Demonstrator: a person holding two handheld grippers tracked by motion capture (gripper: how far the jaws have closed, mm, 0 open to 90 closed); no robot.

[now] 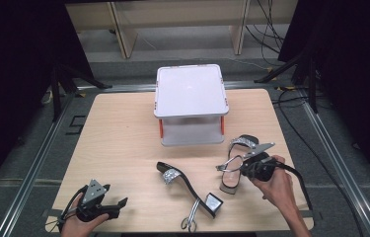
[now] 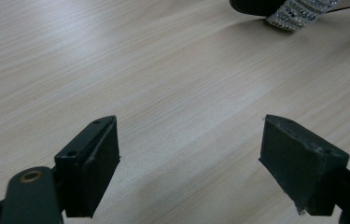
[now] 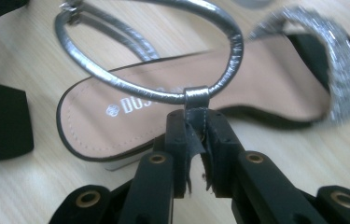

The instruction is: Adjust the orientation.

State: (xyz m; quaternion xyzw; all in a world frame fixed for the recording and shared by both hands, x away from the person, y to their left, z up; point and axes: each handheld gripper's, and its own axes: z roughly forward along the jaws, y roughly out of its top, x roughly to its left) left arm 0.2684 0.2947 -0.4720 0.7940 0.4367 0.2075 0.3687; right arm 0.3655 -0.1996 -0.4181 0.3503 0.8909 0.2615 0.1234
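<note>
A black sandal with a silver ankle strap and a glittery toe band stands upright on the wooden table, at the right. My right gripper is shut on the silver heel tab just under the ankle strap, and it also shows from above at the sandal's heel. The matching sandal lies on its side in the middle front. My left gripper rests near the front left corner, open, with bare wood between its jaws. The second sandal's glitter band lies beyond the left gripper's jaws.
A white two-level shelf with red posts stands at the back middle of the table. The second sandal's black block heel is close to the left of the held sandal. Cables trail off the table's right edge.
</note>
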